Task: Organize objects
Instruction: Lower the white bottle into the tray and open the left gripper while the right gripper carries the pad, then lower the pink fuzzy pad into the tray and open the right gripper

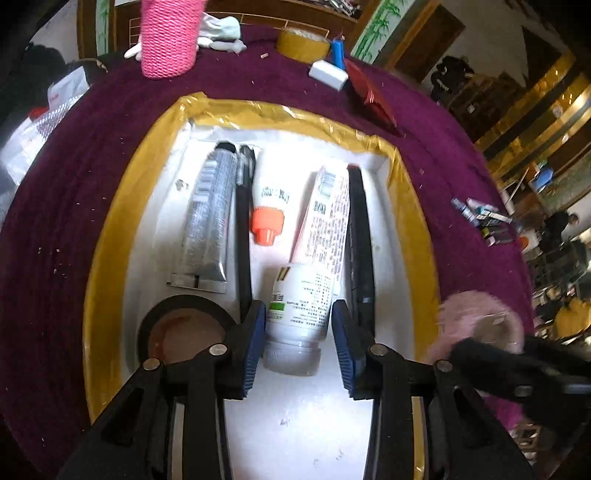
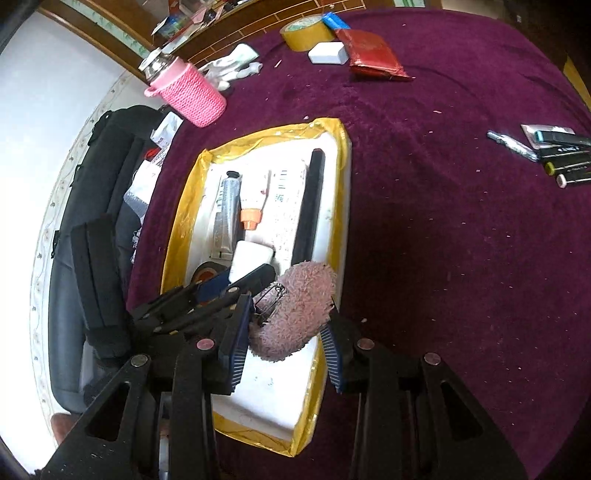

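A white tray with a yellow taped rim lies on purple cloth. It holds a silver tube, a black pen, an orange-capped bottle, a printed tube, a long black case and a black tape roll. A small white bottle lies on the tray floor between the pads of my left gripper, with a slim gap on the right side. My right gripper is shut on a pink fluffy hair clip over the tray's near right rim.
Behind the tray stand a pink crocheted cup sleeve, white gloves, a yellow tape roll, a white box, a blue item and a red packet. Markers lie far right. A black bag sits left.
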Demonstrator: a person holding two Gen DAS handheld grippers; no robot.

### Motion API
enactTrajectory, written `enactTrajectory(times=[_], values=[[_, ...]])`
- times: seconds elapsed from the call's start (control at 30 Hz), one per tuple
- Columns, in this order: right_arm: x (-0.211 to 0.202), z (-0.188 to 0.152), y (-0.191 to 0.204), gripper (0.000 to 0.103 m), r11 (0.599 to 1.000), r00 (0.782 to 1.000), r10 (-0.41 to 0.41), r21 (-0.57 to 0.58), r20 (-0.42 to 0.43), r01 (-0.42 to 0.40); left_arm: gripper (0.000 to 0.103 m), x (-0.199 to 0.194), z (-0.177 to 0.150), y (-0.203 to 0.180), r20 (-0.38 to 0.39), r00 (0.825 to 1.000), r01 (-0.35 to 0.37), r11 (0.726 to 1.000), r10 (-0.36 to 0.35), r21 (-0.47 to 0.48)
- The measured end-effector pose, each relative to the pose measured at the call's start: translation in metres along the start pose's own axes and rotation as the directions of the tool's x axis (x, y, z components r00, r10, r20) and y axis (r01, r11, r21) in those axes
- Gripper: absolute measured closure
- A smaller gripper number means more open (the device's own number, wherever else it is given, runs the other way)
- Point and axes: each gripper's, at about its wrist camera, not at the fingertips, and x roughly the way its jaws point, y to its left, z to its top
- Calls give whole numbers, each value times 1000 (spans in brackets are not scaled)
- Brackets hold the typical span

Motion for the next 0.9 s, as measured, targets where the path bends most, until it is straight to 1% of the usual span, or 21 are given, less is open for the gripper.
enactTrajectory(times=[0.07, 0.17, 0.27, 0.33, 0.53, 0.57, 0.73, 0.83, 0.9], values=[[5, 1, 5, 69, 1000, 1000, 0, -13, -6, 0, 63, -14, 3, 6, 31, 999, 15, 1000, -14, -24], [14, 2, 13, 69, 999, 1000, -11, -43, -20, 10, 61, -35, 7, 19, 70, 997, 34, 997, -28, -73], [24, 2, 22, 69, 997, 999, -20, -80, -45, 16, 58, -54, 9, 34, 118, 993, 26, 993, -12, -115], [33, 0, 28, 69, 993, 997, -34, -111, -68, 26, 57, -62, 7, 43, 134, 991, 17, 990, 2, -137], [61, -6, 38, 69, 980, 989, -98, -182, -110, 77, 57, -68, 3, 59, 138, 990, -11, 984, 36, -176], [64, -5, 36, 67, 980, 988, -103, -182, -112, 81, 57, -68, 3, 60, 137, 990, -14, 984, 39, -178], [64, -2, 35, 64, 978, 986, -126, -183, -106, 106, 56, -74, -1, 60, 144, 988, -29, 983, 56, -180], [58, -3, 37, 62, 973, 987, -140, -197, -84, 121, 56, -75, 0, 59, 147, 987, -28, 983, 56, -182], [54, -4, 39, 59, 971, 987, -140, -207, -74, 122, 56, -75, 0, 58, 147, 987, -30, 983, 57, -182]])
